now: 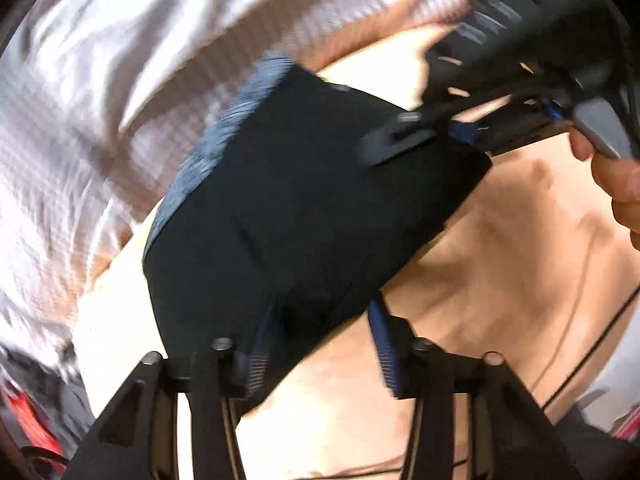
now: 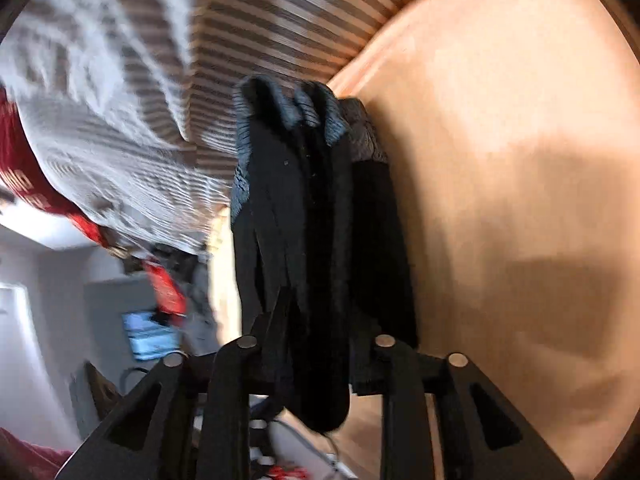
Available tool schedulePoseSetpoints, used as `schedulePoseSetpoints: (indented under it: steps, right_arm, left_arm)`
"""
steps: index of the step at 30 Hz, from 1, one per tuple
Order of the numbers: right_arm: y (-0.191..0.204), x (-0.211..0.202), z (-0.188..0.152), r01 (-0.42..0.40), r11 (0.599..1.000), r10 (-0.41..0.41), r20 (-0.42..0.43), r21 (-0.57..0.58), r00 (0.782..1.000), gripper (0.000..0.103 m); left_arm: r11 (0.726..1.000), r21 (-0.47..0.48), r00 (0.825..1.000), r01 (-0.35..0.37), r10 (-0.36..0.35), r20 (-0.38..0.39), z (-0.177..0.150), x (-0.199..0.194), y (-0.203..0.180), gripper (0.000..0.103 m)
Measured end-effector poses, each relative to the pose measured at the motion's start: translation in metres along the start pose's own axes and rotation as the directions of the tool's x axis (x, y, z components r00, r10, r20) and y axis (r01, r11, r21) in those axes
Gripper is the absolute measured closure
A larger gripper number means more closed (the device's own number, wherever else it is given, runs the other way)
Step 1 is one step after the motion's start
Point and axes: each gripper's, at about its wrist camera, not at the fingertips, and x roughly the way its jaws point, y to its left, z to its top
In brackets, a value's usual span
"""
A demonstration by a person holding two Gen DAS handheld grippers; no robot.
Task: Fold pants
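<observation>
The pants (image 1: 304,208) are dark navy with a ribbed blue waistband, held up off a peach bed sheet (image 1: 520,272). My left gripper (image 1: 320,332) is shut on the near edge of the cloth, blue pads on either side of it. My right gripper (image 1: 436,128) shows at the upper right of the left wrist view, clamped on the far edge, with the person's fingers behind it. In the right wrist view the pants (image 2: 312,216) hang bunched between the fingers of my right gripper (image 2: 316,344), waistband away from me. Both views are motion blurred.
A striped grey-white blanket (image 1: 80,120) lies beside the sheet, also in the right wrist view (image 2: 120,128). The peach sheet (image 2: 500,200) fills the right. Red fabric (image 2: 24,168) and room clutter show at left. A thin black cable (image 1: 592,356) crosses the sheet.
</observation>
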Motion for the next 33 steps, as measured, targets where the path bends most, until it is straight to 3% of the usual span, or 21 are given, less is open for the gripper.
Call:
schedulePoseSetpoints:
  steps: [2,4,6,8,11,13,17,20,21,26,33]
  right_arm:
    - [0.019,-0.016,0.004,0.104,0.991,-0.099,0.06,-0.089,0.993,0.066]
    - [0.034,-0.024,0.012,0.142,0.982,-0.13,0.104,-0.126,0.986,0.066]
    - [0.047,-0.026,0.028,0.157,0.977,-0.137,0.141,-0.145,0.98,0.065]
    - [0.06,-0.015,0.047,0.177,0.971,-0.154,0.15,-0.158,0.977,0.065]
    - [0.063,-0.009,0.061,0.244,0.947,-0.212,0.164,-0.208,0.963,0.065]
    - [0.071,0.001,0.07,0.291,0.923,-0.252,0.175,-0.252,0.952,0.065]
    - [0.075,0.02,0.081,0.275,0.93,-0.247,0.137,-0.244,0.959,0.068]
    - [0.071,0.022,0.08,0.299,0.924,-0.275,0.127,-0.24,0.953,0.096]
    - [0.069,0.02,0.077,0.289,0.928,-0.266,0.127,-0.235,0.956,0.098]
    - [0.056,0.014,0.061,0.314,0.921,-0.296,0.109,-0.232,0.949,0.099]
    - [0.043,0.019,0.044,0.351,0.913,-0.337,0.104,-0.209,0.936,0.098]
  left_arm:
    - [0.994,-0.096,0.999,0.047,-0.045,0.021,-0.006,-0.01,0.026,0.054]
    - [0.982,-0.183,0.998,0.045,-0.036,0.049,-0.006,-0.017,0.051,0.054]
    - [0.952,-0.295,0.996,0.083,-0.071,0.049,-0.005,-0.013,0.082,0.054]
    - [0.886,-0.448,0.992,0.121,-0.122,0.027,-0.007,0.008,0.125,0.054]
    - [0.785,-0.604,0.986,0.138,-0.168,0.007,-0.012,0.039,0.162,0.054]
    - [0.754,-0.641,0.983,0.144,-0.185,0.003,-0.014,0.055,0.173,0.054]
    - [0.759,-0.639,0.985,0.126,-0.174,-0.012,-0.019,0.076,0.171,0.054]
    - [0.786,-0.606,0.987,0.122,-0.163,-0.012,-0.022,0.076,0.158,0.054]
    - [0.79,-0.6,0.986,0.13,-0.169,-0.008,-0.022,0.078,0.156,0.054]
    - [0.823,-0.552,0.987,0.13,-0.162,-0.009,-0.029,0.078,0.137,0.054]
    - [0.806,-0.573,0.985,0.148,-0.175,0.008,-0.036,0.09,0.134,0.053]
